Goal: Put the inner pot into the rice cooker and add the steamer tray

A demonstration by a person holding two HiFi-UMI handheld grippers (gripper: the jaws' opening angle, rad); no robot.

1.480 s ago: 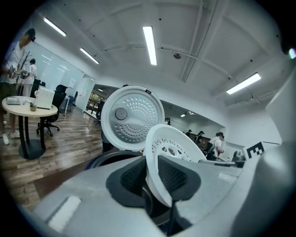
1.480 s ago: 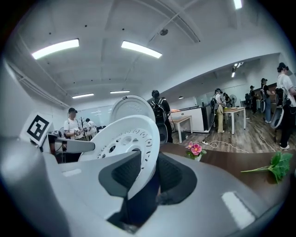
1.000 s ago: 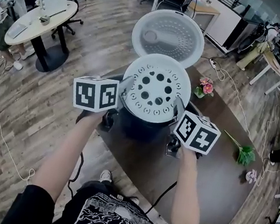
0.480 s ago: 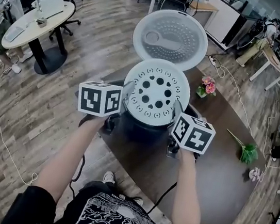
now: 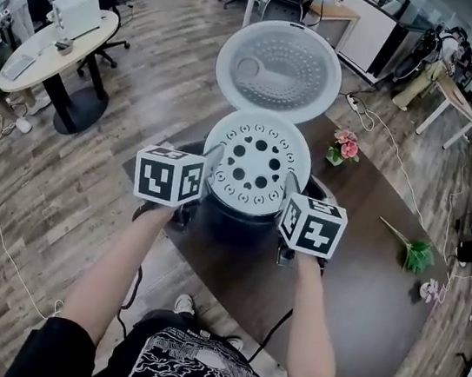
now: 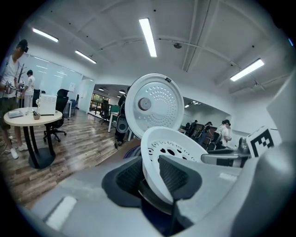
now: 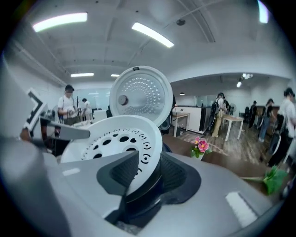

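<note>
The white perforated steamer tray (image 5: 256, 162) sits across the mouth of the dark rice cooker (image 5: 236, 220), whose round white lid (image 5: 279, 67) stands open behind it. My left gripper (image 5: 212, 159) holds the tray's left rim (image 6: 173, 143), the rim wall pinched between its pads. My right gripper (image 5: 292, 183) holds the right rim (image 7: 115, 134) the same way. Both pairs of jaws have just been opening slightly, with the rim still between them. A dark rim (image 7: 138, 190) shows under the tray. The inner pot is otherwise hidden.
The cooker stands on a brown table (image 5: 364, 273). A small pot of pink flowers (image 5: 345, 147) is close at its right, and a green sprig (image 5: 415, 254) lies farther right. A round white table (image 5: 46, 45) and office chairs stand on the wooden floor at left.
Both grippers have come down with the tray, which now rests lower on the cooker. The two marker cubes have drawn slightly closer together.
</note>
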